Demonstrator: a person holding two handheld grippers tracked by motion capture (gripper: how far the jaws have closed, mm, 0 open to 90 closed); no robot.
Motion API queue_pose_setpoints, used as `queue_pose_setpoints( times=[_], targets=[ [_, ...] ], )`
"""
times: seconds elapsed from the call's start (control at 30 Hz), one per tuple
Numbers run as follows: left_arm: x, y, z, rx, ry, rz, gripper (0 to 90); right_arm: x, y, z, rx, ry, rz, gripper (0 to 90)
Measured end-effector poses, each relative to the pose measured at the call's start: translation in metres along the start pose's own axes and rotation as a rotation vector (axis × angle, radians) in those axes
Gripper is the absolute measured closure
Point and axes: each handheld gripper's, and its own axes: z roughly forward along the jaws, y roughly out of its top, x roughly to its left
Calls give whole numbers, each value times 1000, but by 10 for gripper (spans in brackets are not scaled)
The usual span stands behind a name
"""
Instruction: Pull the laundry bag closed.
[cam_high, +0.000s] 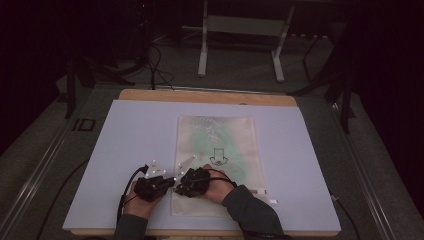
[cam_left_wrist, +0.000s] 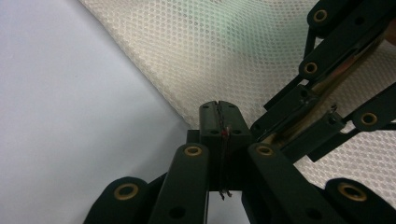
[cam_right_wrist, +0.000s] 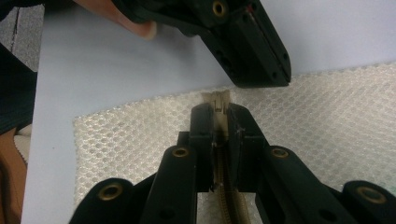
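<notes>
Mesh fabric first: in the high view a cream mesh zipper pouch (cam_high: 217, 160) lies flat on the pale sheet (cam_high: 125, 140) covering the table, and your two grippers meet at its near-left corner, left gripper (cam_high: 167, 182) just beside right gripper (cam_high: 181, 184). Room is wide on every side. The near table edge sits close behind your wrists (watch the cables there), so pulling back is the tight direction.

Left gripper view: your left gripper (cam_left_wrist: 218, 116) has its jaws pressed together right at the pouch (cam_left_wrist: 243, 51) edge. Something thin and dark sits in the seam, but you cannot tell if any mesh is caught. The right gripper's linkage (cam_left_wrist: 327, 93) crosses just beside it, nearly touching. Likely risk: the two heads knock together and jolt a grip loose.

Right gripper view: your right gripper (cam_right_wrist: 223, 119) is clamped on the zipper end (cam_right_wrist: 219, 100), the teeth running down between the jaws. The left gripper's head (cam_right_wrist: 252, 51) hangs just past the pouch (cam_right_wrist: 336, 121) edge. Pull hard along the zip with a weak anchor and the whole pouch probably slides on the smooth sheet (cam_right_wrist: 116, 70), or the tab slips out.
</notes>
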Motion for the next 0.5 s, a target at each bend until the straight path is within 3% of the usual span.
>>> queue_pose_setpoints(
  times=[0.5],
  targets=[
    [-1, 2, 6, -2, -5, -8, 880, 1, 0, 0, 0, -5, -3, 820]
  ],
)
